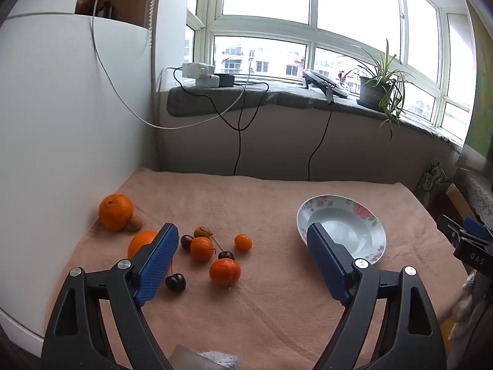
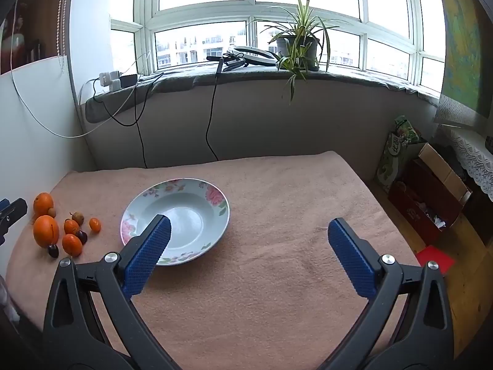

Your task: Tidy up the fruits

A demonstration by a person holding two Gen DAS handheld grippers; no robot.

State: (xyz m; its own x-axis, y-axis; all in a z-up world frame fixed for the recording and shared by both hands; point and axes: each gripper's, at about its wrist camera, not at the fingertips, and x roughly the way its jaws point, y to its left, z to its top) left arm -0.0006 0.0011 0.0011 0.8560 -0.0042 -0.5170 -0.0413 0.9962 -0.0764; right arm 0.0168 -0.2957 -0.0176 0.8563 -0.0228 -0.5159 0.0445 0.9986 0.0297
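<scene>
Pink-towelled tabletop (image 2: 277,215): plate (image 2: 215,212) mid-surface, fruits (image 1: 200,248) left of plate near white wall; right of plate bare. Left claw (image 1: 243,265), right claw (image 2: 249,256) both wide apart, empty.

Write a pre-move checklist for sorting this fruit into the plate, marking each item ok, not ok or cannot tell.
1. Left claw open, nothing held: ok.
2. Right claw open, nothing held: ok.
3. Floral plate empty and upright on the pink towel: ok.
4. Fruit within the left claw's view, nearest being a small mandarin and a cherry: ok.
5. Fruits apart enough for a clean grasp: not ok for the middle cluster, which touches.
6. Fruit firmness: cannot tell.
</scene>
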